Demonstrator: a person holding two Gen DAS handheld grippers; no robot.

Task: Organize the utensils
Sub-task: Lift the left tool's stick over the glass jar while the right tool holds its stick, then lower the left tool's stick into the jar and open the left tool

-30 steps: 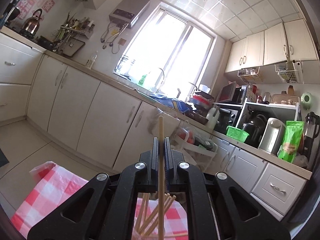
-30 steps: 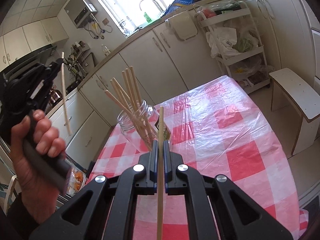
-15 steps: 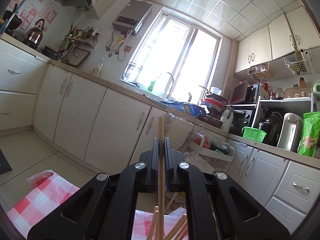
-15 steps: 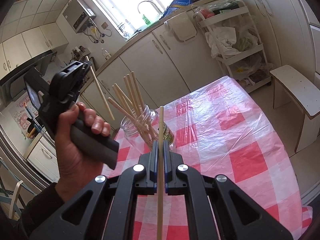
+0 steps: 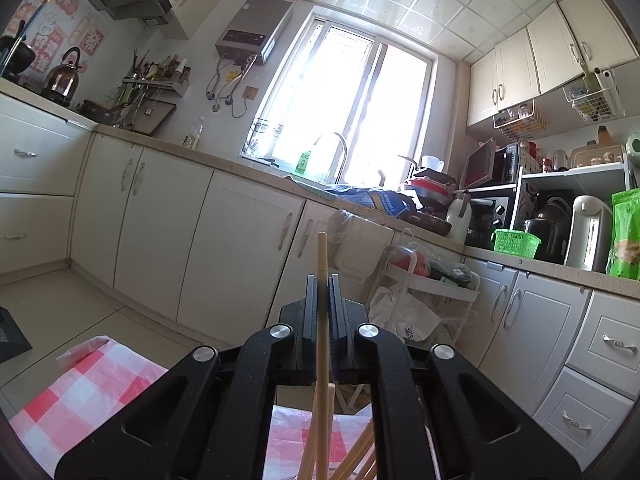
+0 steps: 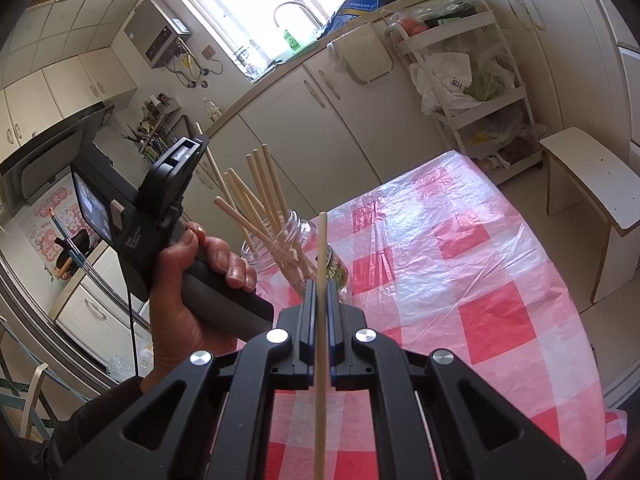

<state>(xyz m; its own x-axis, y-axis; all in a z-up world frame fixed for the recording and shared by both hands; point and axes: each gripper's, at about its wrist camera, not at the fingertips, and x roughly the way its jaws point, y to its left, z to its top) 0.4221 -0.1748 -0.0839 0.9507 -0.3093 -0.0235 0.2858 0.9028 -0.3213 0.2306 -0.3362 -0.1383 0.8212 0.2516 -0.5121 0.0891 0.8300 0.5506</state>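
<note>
Here, two tongs, each clamped shut on a single wooden chopstick. Right tongs (image 6: 320, 296) pinched on a chopstick (image 6: 320, 360) standing upright between the pads, tip poking above them, aimed downward over the surface (image 6: 480, 280) with its red-and-white checked plastic cover. Just beyond the pads, near the far left edge of the surface, a clear glass jar (image 6: 296, 236) holding a fan of chopsticks (image 6: 260, 200) leaning out at differing angles. Left of the jar, a hand (image 6: 188, 280) wrapped round the grey handle of the left tongs (image 6: 200, 142), raised beside and above the jar's rim, with a slanted chopstick (image 6: 212, 164) nipped at the front. From the left wrist view, left tongs (image 5: 322, 300) likewise closed tight on that chopstick (image 5: 322, 320), pointing level toward the kitchen cabinets (image 5: 240, 248) and sink window; tops of the jarred sticks just visible below the tongs at the bottom edge. Whether the held stick's lower end is inside the jar: cannot tell.
</note>
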